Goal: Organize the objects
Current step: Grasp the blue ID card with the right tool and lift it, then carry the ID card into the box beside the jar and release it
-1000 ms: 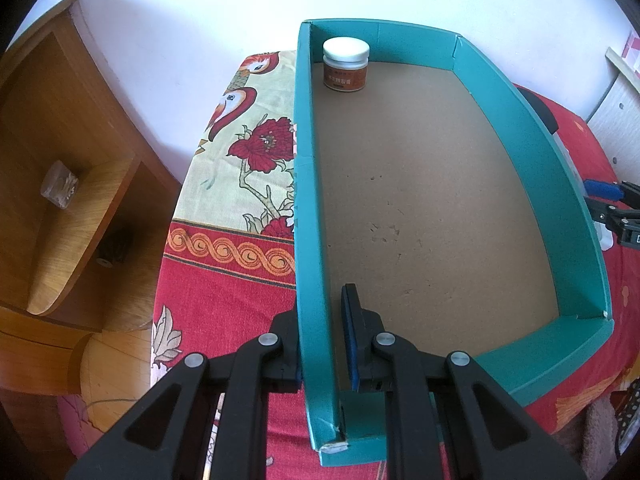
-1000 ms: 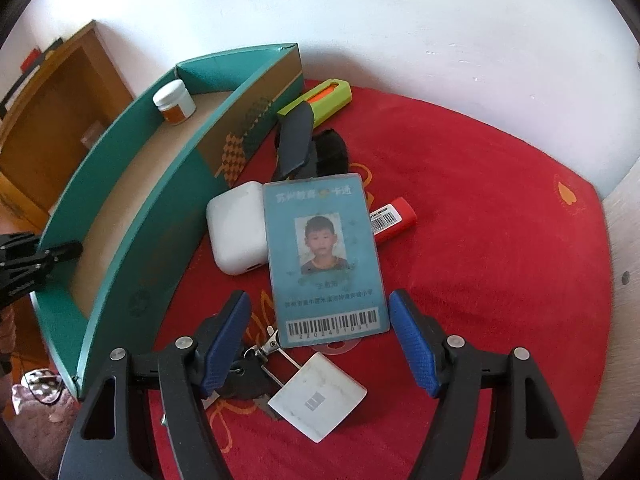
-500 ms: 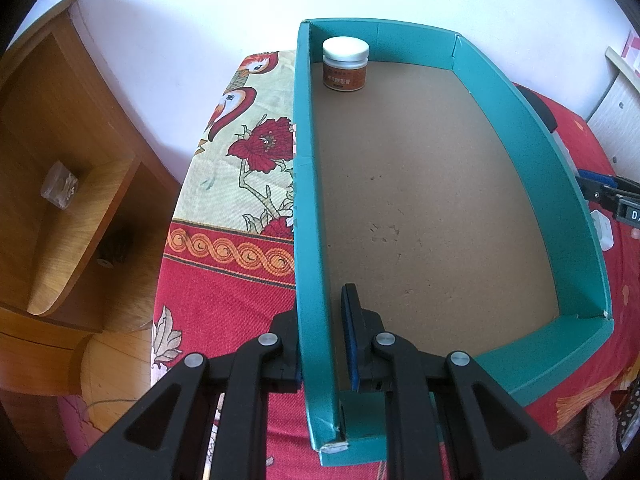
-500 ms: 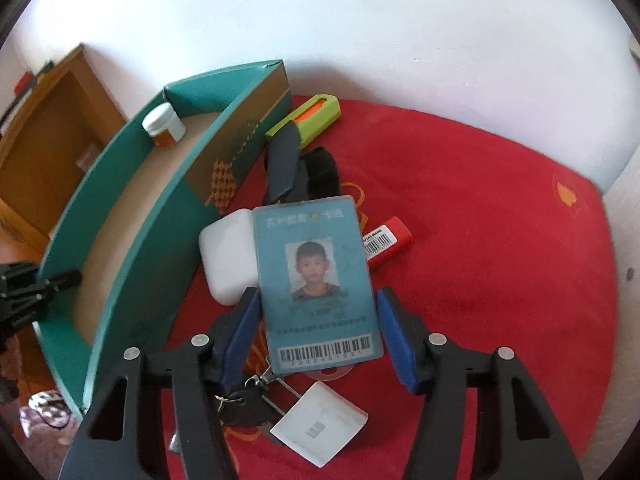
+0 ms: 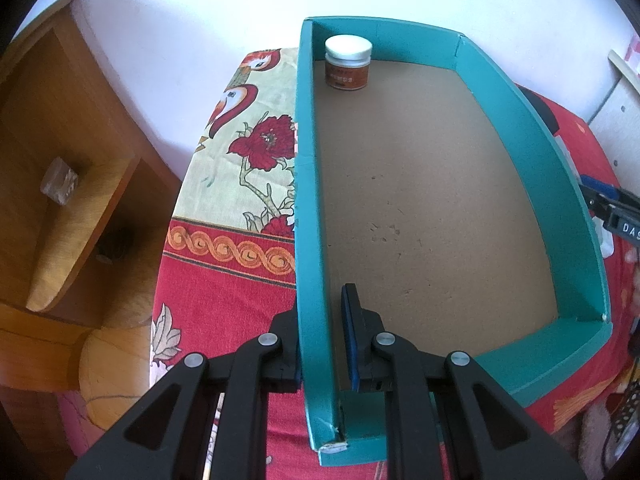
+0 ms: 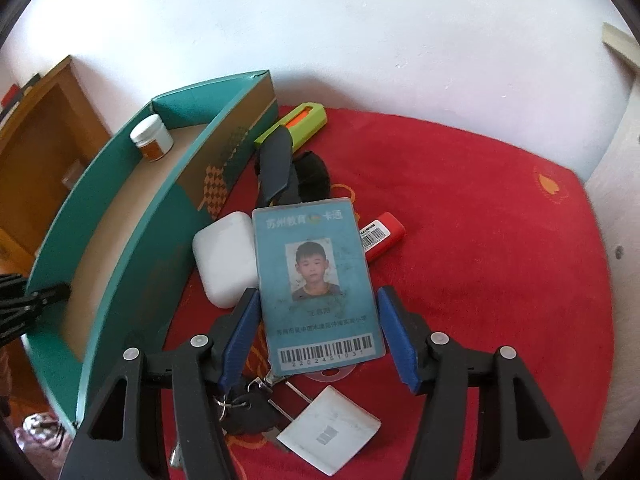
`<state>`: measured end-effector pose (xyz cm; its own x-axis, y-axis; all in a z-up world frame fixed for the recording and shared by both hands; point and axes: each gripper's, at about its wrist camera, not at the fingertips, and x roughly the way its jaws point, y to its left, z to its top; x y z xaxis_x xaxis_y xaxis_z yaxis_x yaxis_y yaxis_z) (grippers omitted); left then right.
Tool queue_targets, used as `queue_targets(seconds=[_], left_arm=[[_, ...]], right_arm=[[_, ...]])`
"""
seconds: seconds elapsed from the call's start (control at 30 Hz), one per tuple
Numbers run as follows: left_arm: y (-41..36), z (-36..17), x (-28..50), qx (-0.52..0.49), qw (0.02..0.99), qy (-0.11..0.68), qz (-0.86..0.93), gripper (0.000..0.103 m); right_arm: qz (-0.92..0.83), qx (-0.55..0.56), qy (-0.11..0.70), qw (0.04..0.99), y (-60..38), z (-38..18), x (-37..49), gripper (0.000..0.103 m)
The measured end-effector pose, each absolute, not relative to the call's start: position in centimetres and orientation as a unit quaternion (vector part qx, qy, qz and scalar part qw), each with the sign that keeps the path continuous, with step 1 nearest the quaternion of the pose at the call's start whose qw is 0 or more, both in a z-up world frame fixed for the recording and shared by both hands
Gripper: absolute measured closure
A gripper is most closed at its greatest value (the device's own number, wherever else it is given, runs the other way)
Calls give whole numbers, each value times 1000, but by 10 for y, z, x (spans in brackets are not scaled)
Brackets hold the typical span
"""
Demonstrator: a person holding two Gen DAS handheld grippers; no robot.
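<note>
My left gripper (image 5: 322,336) is shut on the left wall of the teal cardboard box (image 5: 310,200), near its front corner. A white-lidded brown jar (image 5: 347,62) stands in the box's far left corner. In the right wrist view, my right gripper (image 6: 316,332) straddles a blue ID card (image 6: 316,280). Its blue pads (image 6: 240,332) stand at the card's long edges, and I cannot tell whether they grip it. The card lies over a white earbud case (image 6: 222,258) and a red lighter (image 6: 380,234). The box (image 6: 120,216) stands to the left.
A green and orange box cutter (image 6: 296,124), a black strap (image 6: 276,168), keys (image 6: 248,408) and a white tag (image 6: 328,434) lie on the red cloth (image 6: 500,260). A wooden shelf unit (image 5: 60,184) stands left of the table. A white wall is behind.
My right gripper has moved forward over the ID card and narrowed from wide open to the card's edges. The left gripper and the box have stayed still.
</note>
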<state>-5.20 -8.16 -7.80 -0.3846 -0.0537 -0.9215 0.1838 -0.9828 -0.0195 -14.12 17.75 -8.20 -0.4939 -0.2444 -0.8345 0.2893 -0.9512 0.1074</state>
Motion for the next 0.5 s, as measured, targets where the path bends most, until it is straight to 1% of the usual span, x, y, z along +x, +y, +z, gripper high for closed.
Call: queue_targets(seconds=[0.17,0.37,0.5], left_arm=[[-85,-77,-54,560,83,75,-821,89],[-85,-77,-52,560,82,72,-821,89],[-80,-76,-51,555,84,60,-825,89]], right_arm=[[-874,471,-16,121,181,-81,-141,43],[-873,468,-65,122,190,-79,-140,44],[-880,456,-63,121,189,-70,-133,45]])
